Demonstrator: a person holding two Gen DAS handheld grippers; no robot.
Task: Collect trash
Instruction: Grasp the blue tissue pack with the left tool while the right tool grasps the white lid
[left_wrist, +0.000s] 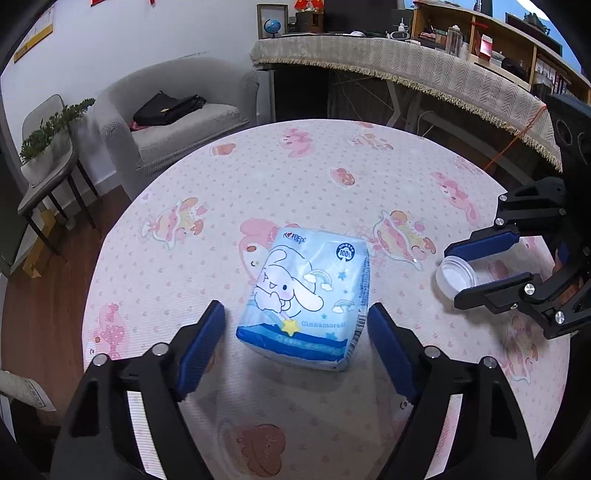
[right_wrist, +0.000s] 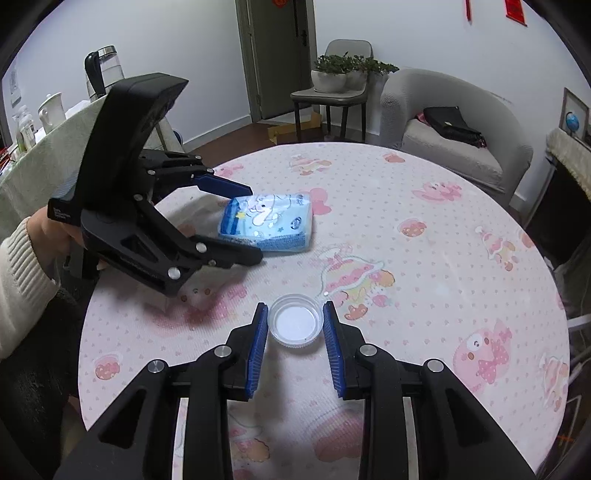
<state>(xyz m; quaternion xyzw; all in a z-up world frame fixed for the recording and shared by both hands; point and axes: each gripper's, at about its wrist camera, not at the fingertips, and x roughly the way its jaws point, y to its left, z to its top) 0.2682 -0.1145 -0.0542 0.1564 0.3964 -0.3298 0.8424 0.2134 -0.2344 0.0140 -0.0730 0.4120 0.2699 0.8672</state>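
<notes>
Trash on the round table (right_wrist: 461, 206) is showing as two things: one blue tissue pack (left_wrist: 308, 295) printed with a cartoon rabbit, lying flat near the middle of the tabletop, and one clear plastic lid (right_wrist: 294, 319) lying rim up nearer the edge where the right gripper (right_wrist: 294, 343) is working. In the left wrist view the lid (left_wrist: 455, 277) is partly hidden behind a finger of the right gripper (left_wrist: 465, 271), and the small print on the pack is too blurred to read. The right gripper is sitting with its jaws apart, one blue pad on each side of the lid, just beside its rim without clearly touching it. The left gripper (left_wrist: 295, 339) is holding its jaws wide open around the near end of the pack, both pads clear of the wrapper. In the right wrist view the left gripper (right_wrist: 247, 225) is partly covering the pack (right_wrist: 269, 221). One grey armchair (right_wrist: 454, 122) with a black bag on it is standing beyond the table's far edge.
</notes>
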